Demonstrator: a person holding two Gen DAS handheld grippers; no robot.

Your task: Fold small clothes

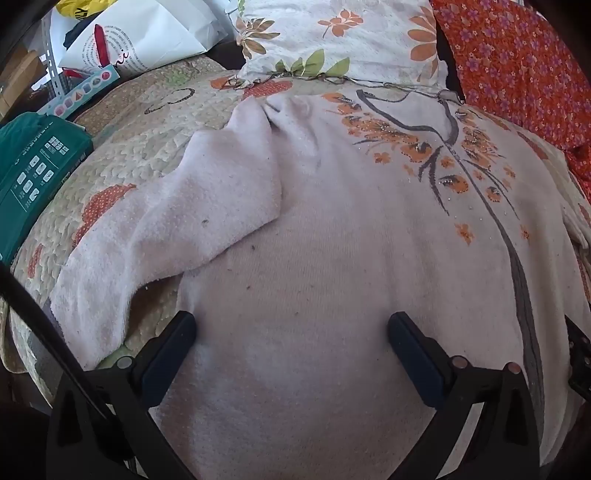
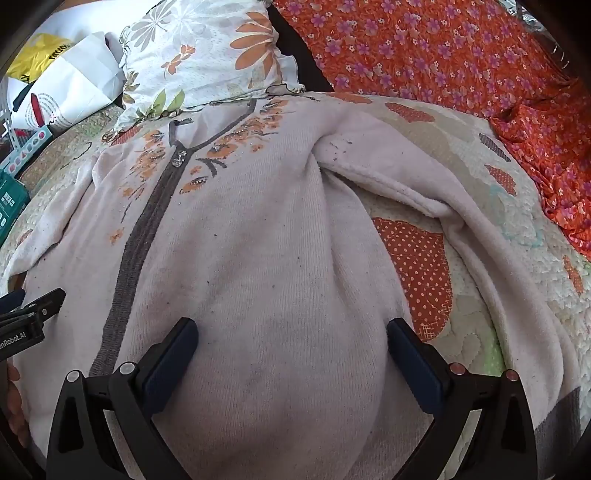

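Observation:
A pale pink knit cardigan (image 1: 332,240) with a grey front band and orange flower print lies front up on a quilted bedspread (image 1: 147,140). Its left sleeve (image 1: 177,229) lies bent beside the body. My left gripper (image 1: 291,325) is open just above the lower left part of the body, holding nothing. In the right wrist view the cardigan (image 2: 251,251) fills the middle and its right sleeve (image 2: 461,206) trails along the quilt (image 2: 424,258). My right gripper (image 2: 291,328) is open over the lower right part of the body, empty. The left gripper's edge (image 2: 33,310) shows at the far left.
A flowered pillow (image 1: 332,33) lies at the cardigan's collar end. An orange flowered cloth (image 1: 524,66) covers the right side. A green box (image 1: 33,166), a white paper bag (image 1: 140,37) and a small colourful box (image 1: 85,88) sit at the left.

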